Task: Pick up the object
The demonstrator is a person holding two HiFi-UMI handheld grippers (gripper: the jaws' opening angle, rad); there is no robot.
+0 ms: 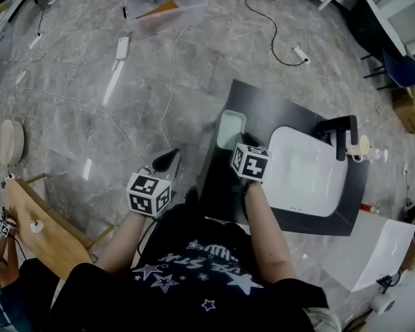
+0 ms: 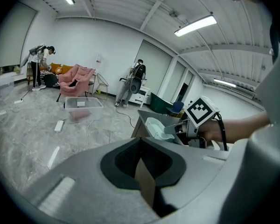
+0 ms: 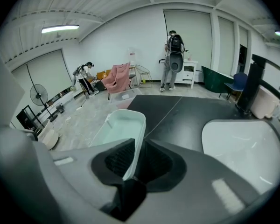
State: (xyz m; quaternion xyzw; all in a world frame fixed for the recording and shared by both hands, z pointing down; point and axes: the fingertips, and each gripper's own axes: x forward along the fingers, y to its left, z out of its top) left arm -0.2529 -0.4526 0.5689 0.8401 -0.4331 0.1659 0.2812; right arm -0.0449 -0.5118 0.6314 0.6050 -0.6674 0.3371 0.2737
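A pale green rectangular tray (image 1: 230,128) stands at the left edge of the black countertop (image 1: 263,102). My right gripper (image 1: 235,145) reaches its near end. In the right gripper view the tray (image 3: 121,125) has its right wall running between the two pads, and the right gripper (image 3: 135,146) is shut on that wall. The left gripper view shows the tray (image 2: 156,127) with the right gripper (image 2: 176,130) at it. My left gripper (image 1: 167,159) hangs over the floor left of the counter, holding nothing. Its jaws (image 2: 141,143) are together but for a thin slit.
A white sink basin (image 1: 308,171) with a black faucet (image 1: 340,135) fills the right half of the counter. A clear plastic bin (image 1: 164,4), cables and a power strip (image 1: 121,47) lie on the marble floor. A wooden chair (image 1: 41,227) stands at the lower left. People stand far back.
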